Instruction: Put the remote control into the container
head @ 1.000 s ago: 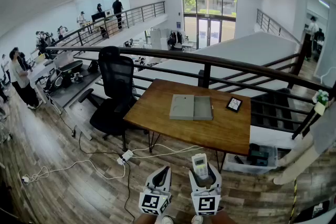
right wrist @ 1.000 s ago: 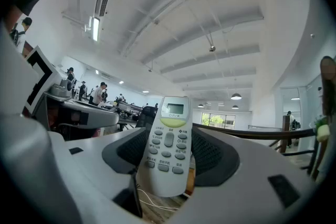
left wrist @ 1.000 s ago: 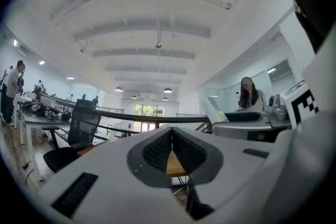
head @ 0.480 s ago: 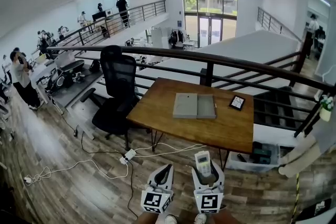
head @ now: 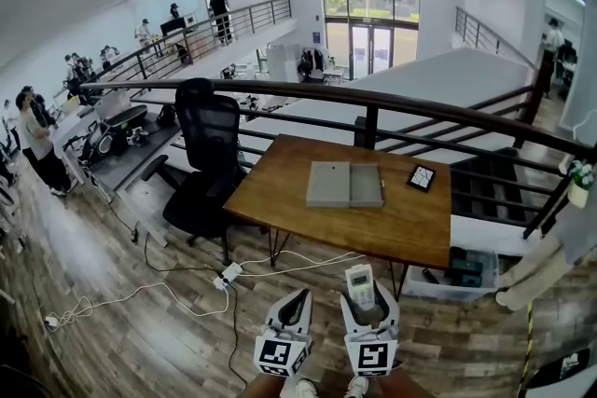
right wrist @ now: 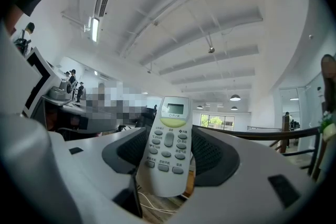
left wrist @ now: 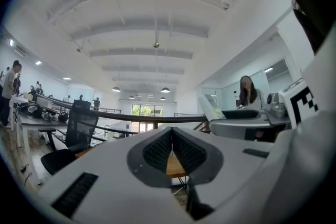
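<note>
A white remote control [head: 359, 285] [right wrist: 168, 144] with a small screen and grey buttons stands upright between the jaws of my right gripper [head: 365, 308] [right wrist: 167, 157], which is shut on it. Beside it on the left, my left gripper [head: 290, 312] [left wrist: 171, 150] is shut with its jaws pressed together and nothing in them. Both are held low, in front of the wooden table [head: 280, 191]. A flat grey container [head: 344, 185] with its lid down lies at the middle of that table, well ahead of both grippers.
A small dark tablet [head: 421, 177] lies at the table's right far corner. A black office chair [head: 207, 163] stands left of the table. White cables [head: 280, 264] run across the wood floor. A dark railing [head: 392, 112] runs behind the table. A bin [head: 457, 277] sits under its right end.
The view has shifted slightly; the table sits a little nearer and the grippers a little lower in the picture. The remote stays held in my right gripper.
</note>
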